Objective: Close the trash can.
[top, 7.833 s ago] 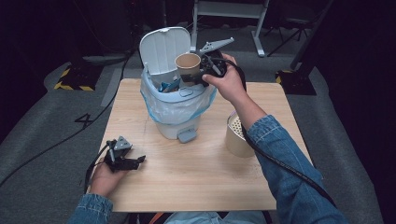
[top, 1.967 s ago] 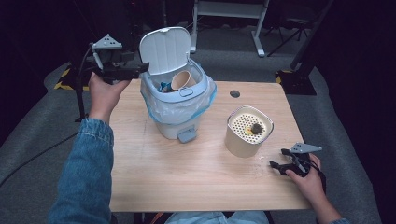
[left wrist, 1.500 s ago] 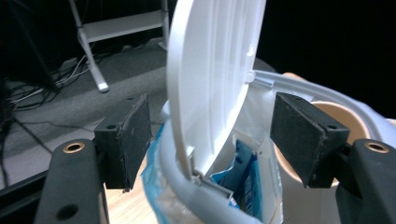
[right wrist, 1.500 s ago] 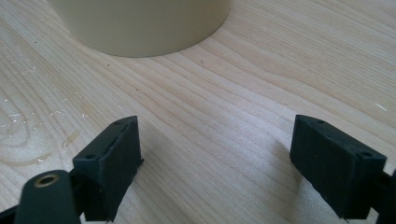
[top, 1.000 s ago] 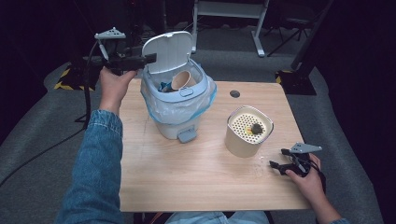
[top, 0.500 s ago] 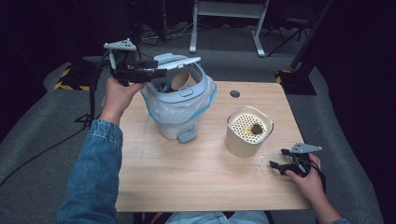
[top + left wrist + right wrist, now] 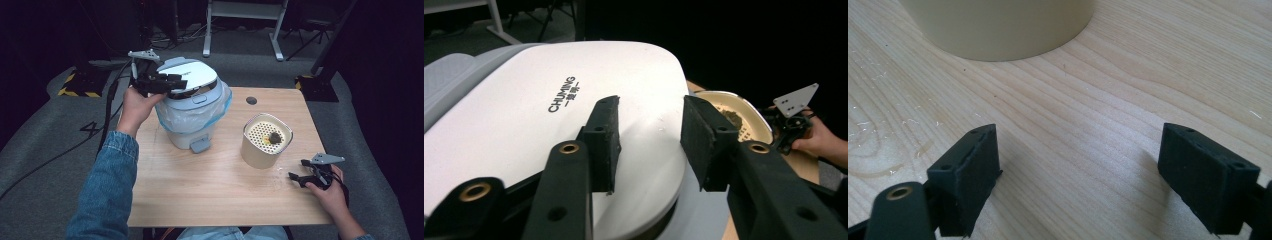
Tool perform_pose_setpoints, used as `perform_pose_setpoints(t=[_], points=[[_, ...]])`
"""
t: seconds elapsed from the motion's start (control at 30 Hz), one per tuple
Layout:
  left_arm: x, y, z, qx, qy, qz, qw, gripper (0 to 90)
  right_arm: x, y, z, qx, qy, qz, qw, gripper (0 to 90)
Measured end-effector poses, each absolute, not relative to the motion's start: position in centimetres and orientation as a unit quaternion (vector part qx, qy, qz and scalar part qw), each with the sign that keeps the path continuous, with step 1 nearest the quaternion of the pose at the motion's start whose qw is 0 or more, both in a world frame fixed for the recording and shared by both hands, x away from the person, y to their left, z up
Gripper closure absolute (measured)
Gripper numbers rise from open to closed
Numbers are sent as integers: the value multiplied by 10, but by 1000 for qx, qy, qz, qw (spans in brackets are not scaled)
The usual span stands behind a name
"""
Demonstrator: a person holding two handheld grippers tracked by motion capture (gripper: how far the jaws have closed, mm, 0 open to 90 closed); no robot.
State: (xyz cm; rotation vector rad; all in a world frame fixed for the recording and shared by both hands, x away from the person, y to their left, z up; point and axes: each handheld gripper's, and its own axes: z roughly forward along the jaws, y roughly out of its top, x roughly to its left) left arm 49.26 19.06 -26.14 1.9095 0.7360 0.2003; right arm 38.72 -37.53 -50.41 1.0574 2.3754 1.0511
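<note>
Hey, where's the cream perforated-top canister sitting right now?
In the high view the cream perforated-top canister stands on the wooden table, right of centre, between the white lidded trash bin and the right gripper.

The high view looks forward and down over the whole tabletop (image 7: pixel 200 200) from the person's side. The left tool (image 7: pixel 649 145) camera sits very close above the white bin lid (image 7: pixel 549 115), facing across it toward the cream perforated container (image 7: pixel 734 112), which the high view shares. The right tool (image 7: pixel 1078 175) camera rides low, facing that container's base (image 7: pixel 998 25) just ahead.
</note>
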Motion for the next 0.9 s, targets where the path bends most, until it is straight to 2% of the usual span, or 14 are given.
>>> perform_pose_setpoints(t=[0.2,0.5,0.67,0.9], points=[[495,182,-267,814,307,95,484,730,387,-375,-504,371,835,369,168,170],[492,173,-267,819,303,108,475,861,387,-375,-504,371,835,370,168,172],[491,169,-268,822,296,102,476,896,387,-375,-504,371,835,370,168,173],[488,160,-266,838,289,130,444,900,387,-375,-504,372,835,370,168,174]])
